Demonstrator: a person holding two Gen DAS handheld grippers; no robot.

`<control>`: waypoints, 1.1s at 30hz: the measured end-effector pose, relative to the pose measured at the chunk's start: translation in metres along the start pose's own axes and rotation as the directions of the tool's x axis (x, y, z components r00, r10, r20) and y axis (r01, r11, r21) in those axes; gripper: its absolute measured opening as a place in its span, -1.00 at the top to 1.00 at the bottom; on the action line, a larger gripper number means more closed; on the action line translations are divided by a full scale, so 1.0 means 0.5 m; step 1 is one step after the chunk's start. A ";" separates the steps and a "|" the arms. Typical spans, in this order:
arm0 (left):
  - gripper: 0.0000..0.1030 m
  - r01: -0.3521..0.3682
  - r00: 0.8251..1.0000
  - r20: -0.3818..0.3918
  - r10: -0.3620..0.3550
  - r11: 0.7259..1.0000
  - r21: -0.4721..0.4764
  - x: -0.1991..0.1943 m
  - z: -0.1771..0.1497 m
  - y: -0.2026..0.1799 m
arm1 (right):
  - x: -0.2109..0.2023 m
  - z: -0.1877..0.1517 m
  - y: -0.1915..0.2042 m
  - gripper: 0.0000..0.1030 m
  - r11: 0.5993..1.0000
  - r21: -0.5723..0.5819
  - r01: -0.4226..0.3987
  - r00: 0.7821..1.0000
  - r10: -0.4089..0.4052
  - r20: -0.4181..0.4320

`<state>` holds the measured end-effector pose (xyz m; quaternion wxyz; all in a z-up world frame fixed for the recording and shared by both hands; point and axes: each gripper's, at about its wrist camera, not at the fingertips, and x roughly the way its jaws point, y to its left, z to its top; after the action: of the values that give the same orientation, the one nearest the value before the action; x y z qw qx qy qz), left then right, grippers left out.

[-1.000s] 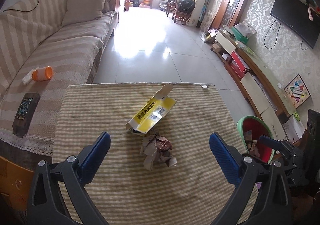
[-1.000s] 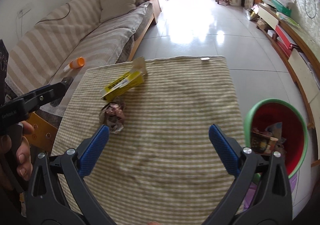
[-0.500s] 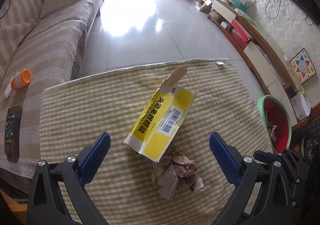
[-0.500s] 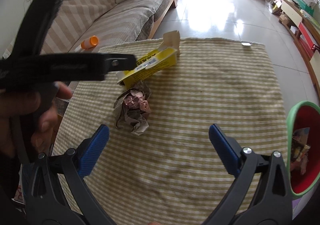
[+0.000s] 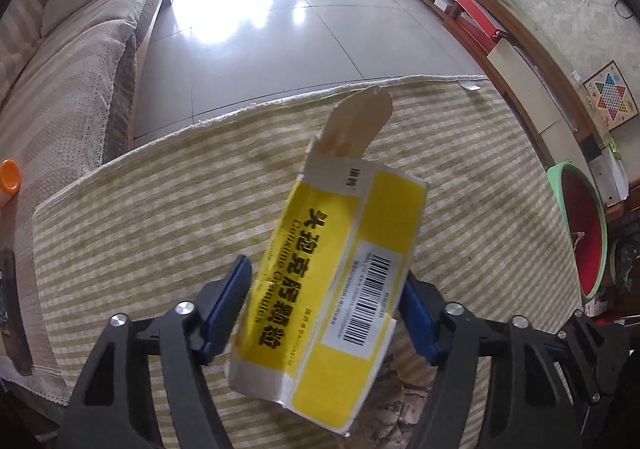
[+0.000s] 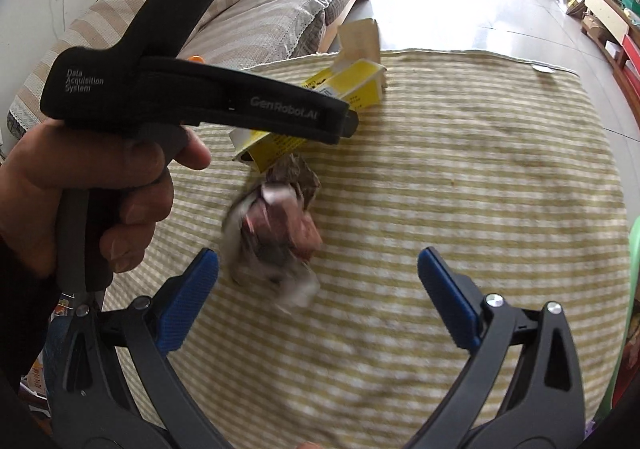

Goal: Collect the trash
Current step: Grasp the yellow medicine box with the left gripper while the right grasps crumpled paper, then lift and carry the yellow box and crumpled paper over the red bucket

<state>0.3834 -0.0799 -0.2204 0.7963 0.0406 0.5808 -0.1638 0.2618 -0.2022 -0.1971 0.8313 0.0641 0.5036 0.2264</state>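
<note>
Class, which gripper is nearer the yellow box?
Left. The left gripper has the yellow box between its closing fingers; the right gripper hangs open, short of it, by the crumpled paper.

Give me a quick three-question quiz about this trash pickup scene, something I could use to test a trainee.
1. What lies between the left gripper's jaws?
A) orange cup
B) yellow box
C) phone
2. True or false: the crumpled paper lies on the striped cloth, outside the bin.
3. Is the right gripper open or shut?

Key:
1. B. The jaws have just been closing around the box. Whether they press it yet is unclear.
2. True.
3. Open, gripping nothing.
</note>
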 end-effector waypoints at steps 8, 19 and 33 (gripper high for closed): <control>-0.15 0.047 0.996 0.085 -0.037 0.991 -0.127 -0.027 -0.014 0.065 | 0.037 0.023 0.025 -0.91 1.000 -0.018 -0.024 1.000 0.024 -0.001; -0.14 0.018 0.974 0.223 0.034 0.973 -0.229 -0.132 -0.065 0.134 | 0.105 0.040 0.093 -0.78 0.996 -0.091 0.017 0.999 -0.021 -0.039; -0.14 0.023 0.951 0.301 0.074 0.952 -0.306 -0.263 -0.196 0.146 | 0.006 0.020 0.127 0.23 0.988 -0.132 0.081 0.997 -0.081 0.010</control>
<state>0.2806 0.0419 -0.1379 0.8760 -0.1018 0.4669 -0.0655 0.2517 -0.1430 -0.1731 0.8433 -0.0111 0.4879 0.2251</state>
